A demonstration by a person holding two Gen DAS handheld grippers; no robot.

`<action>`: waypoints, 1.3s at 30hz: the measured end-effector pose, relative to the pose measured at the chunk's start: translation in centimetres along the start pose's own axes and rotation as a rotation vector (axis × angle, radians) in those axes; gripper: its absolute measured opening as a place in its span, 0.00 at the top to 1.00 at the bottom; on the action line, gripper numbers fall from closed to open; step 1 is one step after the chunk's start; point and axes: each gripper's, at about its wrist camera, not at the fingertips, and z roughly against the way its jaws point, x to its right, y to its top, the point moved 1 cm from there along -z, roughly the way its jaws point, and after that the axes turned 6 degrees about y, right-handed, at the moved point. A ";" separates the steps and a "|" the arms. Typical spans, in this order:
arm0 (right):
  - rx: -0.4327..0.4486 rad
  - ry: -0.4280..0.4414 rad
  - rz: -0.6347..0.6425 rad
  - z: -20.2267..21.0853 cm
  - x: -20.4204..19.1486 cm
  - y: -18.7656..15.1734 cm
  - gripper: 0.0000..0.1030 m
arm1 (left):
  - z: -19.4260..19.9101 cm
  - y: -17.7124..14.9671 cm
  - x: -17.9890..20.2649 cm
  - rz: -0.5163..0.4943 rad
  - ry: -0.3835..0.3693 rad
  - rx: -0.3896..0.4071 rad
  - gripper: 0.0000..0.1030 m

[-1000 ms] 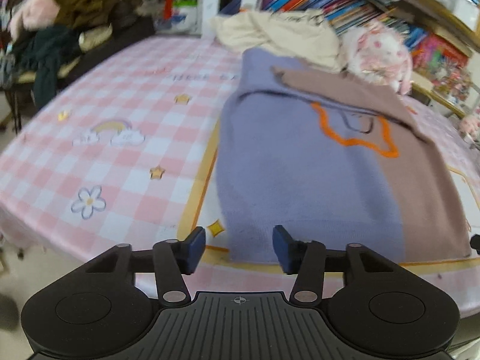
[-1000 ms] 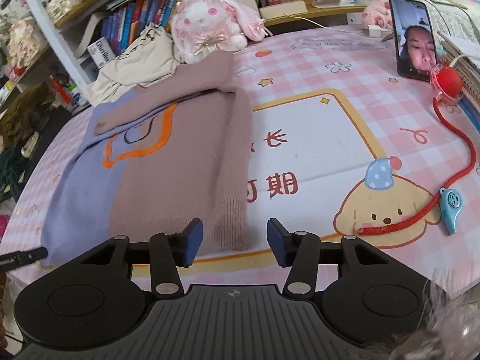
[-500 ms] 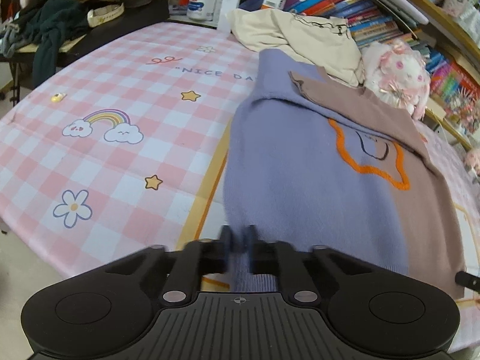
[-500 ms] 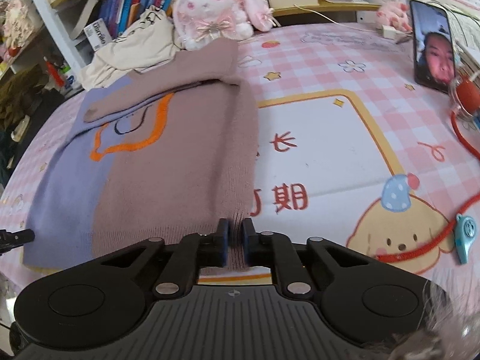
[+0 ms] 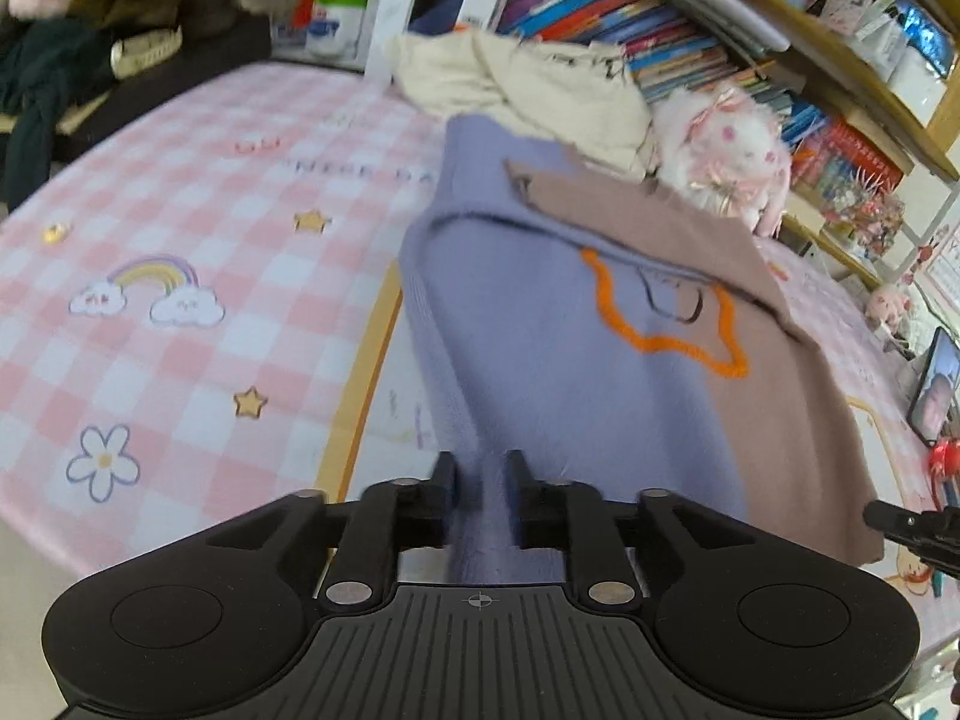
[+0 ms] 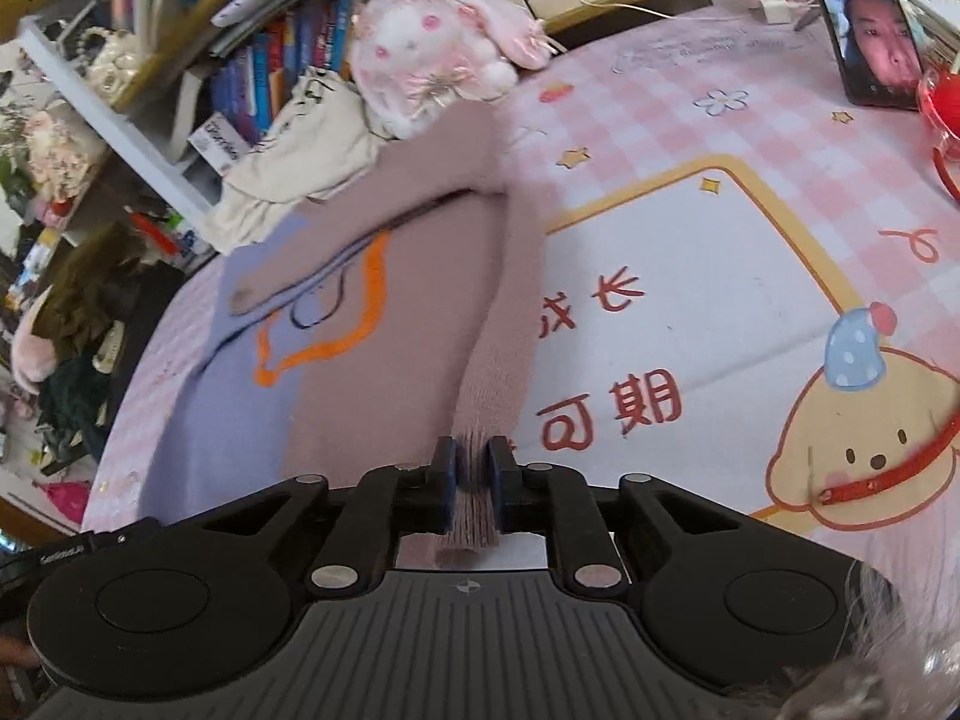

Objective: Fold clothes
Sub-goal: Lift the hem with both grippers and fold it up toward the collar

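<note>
Left gripper (image 5: 480, 483) is closed on the lilac corner of the sweater's hem, knit bunched between its pads; right gripper (image 6: 470, 477) likewise pinches the mauve hem corner, ribbing hanging through the narrow gap. Both corners look raised off the table (image 5: 180, 360), fabric running taut away from each grip. Sweater (image 5: 600, 372) (one garment, half lilac, half mauve, orange outline motif on the chest) otherwise lies flat and lengthwise on the pink checked cover. Further up, the mauve sleeve (image 6: 384, 228) already lies folded across the chest; the lilac side shows a straight edge that suggests its sleeve is tucked too, though I cannot confirm. Judgement: sleeves in, hem-to-collar fold under way, body fold and final tidy remaining. Beyond the collar: one cream garment (image 5: 540, 84), crumpled, apparently awaiting folding. Count: two grippers, one sweater in hand, one cream garment, one plush rabbit (image 6: 432, 54), one phone (image 6: 876, 36) propped at the far edge.
</note>
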 end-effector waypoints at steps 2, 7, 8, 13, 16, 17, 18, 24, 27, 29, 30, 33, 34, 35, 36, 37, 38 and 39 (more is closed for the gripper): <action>-0.007 -0.022 -0.001 -0.4 0.2 -0.1 0.80 | -0.4 -0.2 -0.6 0.027 -0.008 -0.025 0.60; -0.020 -0.052 0.010 -1.6 0.5 0.1 0.78 | -1.0 -0.3 -1.7 0.095 -0.027 -0.041 0.62; -0.021 -0.052 0.013 -1.8 0.5 0.2 0.80 | -1.1 -0.2 -1.7 0.100 -0.029 -0.039 0.63; -0.041 -0.069 0.052 -2.1 0.1 0.1 0.89 | -1.7 0.3 -2.4 0.134 -0.031 -0.041 0.88; -0.049 -0.050 0.033 -0.9 0.5 -0.4 0.90 | -1.8 0.5 -3.1 0.143 -0.036 -0.062 0.95; -0.056 -0.044 0.034 -0.7 0.5 -0.6 0.90 | -1.7 0.5 -3.1 0.131 -0.034 -0.065 0.95; -0.063 -0.038 0.035 -0.4 0.5 -0.7 0.90 | -1.6 0.4 -3.0 0.120 -0.033 -0.067 0.95; -0.098 -0.001 -0.007 -0.4 1.0 -0.9 0.85 | -1.6 0.3 -2.6 0.093 -0.040 -0.075 0.92; -0.100 0.027 -0.041 -0.1 1.5 -0.9 0.84 | -1.5 0.3 -2.5 0.079 -0.043 -0.078 0.90; -0.099 0.043 -0.061 -0.1 1.8 -0.9 0.83 | -1.5 0.2 -2.3 0.070 -0.045 -0.081 0.89; -0.100 0.049 -0.059 -0.1 1.8 -0.9 0.82 | -1.5 0.2 -2.3 0.065 -0.046 -0.082 0.89; -0.104 0.062 -0.045 -0.2 1.7 -0.9 0.79 | -1.5 0.2 -2.1 0.054 -0.049 -0.085 0.87; -0.105 0.060 -0.030 -0.3 1.5 -0.9 0.79 | -1.5 0.2 -2.1 0.054 -0.050 -0.083 0.87; -0.105 0.054 -0.014 -0.3 1.3 -0.9 0.79 | -1.5 0.2 -2.1 0.055 -0.049 -0.081 0.87; -0.106 0.047 0.004 -0.3 1.1 -1.0 0.79 | -1.5 0.1 -2.1 0.057 -0.047 -0.079 0.87; -0.107 0.040 0.022 -0.3 0.9 -1.1 0.79 | -1.5 0.0 -2.0 0.058 -0.045 -0.076 0.87; -0.108 0.032 0.040 -0.4 0.6 -1.1 0.79 | -1.5 0.0 -2.0 0.059 -0.042 -0.074 0.87; -0.110 0.027 0.054 -0.4 0.5 -1.1 0.79 | -1.5 -0.1 -1.9 0.058 -0.038 -0.071 0.87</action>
